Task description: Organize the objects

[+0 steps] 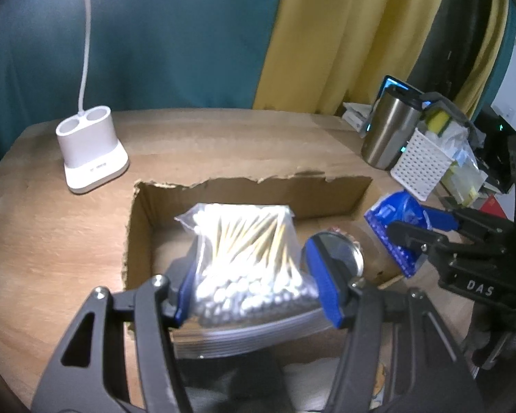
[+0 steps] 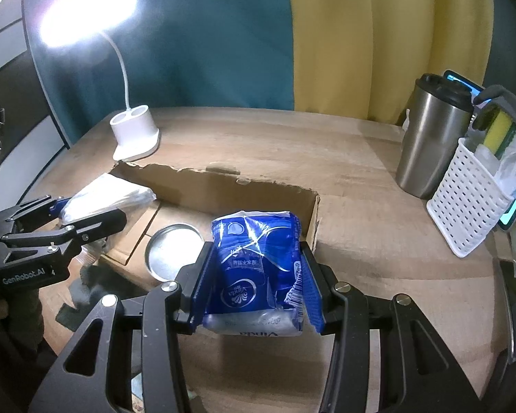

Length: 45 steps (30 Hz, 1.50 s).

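My left gripper is shut on a clear bag of cotton swabs and holds it over the open cardboard box. A round metal lid lies inside the box on its floor. My right gripper is shut on a blue tissue pack, which hangs above the box's near right corner. In the left wrist view the right gripper with the blue tissue pack shows at the right. The left gripper with the swab bag shows at the left of the right wrist view.
A white lamp base stands behind the box on the wooden table. At the right stand a steel tumbler and a white perforated basket holding sponges and bags. Teal and yellow curtains hang behind.
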{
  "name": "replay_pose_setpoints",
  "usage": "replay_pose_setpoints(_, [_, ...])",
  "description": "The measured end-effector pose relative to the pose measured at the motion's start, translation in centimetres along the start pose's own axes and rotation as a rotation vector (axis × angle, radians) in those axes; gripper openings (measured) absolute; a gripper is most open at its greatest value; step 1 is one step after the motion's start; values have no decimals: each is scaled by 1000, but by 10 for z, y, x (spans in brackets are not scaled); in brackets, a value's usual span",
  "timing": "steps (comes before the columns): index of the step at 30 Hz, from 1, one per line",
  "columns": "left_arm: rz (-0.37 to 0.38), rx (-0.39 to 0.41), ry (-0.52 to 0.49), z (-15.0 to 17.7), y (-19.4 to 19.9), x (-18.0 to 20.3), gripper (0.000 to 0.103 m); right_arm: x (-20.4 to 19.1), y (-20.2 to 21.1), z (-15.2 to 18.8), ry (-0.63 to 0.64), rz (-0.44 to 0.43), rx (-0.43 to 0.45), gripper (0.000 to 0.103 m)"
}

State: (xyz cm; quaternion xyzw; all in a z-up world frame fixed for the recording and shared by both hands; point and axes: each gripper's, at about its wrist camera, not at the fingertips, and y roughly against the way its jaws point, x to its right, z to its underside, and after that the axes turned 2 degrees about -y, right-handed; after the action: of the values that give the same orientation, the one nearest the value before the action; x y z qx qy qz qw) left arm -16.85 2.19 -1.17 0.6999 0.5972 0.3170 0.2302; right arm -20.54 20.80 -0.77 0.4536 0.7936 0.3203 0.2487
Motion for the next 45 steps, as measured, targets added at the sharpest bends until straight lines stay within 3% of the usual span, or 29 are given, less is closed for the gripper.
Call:
replay_pose_setpoints(14, [-15, -56, 19, 1, -29, -7, 60, 7, -17, -9, -18, -4, -12, 49])
replay_pose_setpoints(36, [30, -120, 51, 4, -45, -7, 62, 12, -34, -20, -43, 1, -22, 49])
replay_pose_setpoints(39, [21, -106, 52, 2, -41, -8, 72, 12, -35, -21, -51, 11, -22, 58])
replay_pose_setpoints(45, [21, -89, 52, 0, -33, -9, 72, 9, -32, -20, -50, 8, -12, 71])
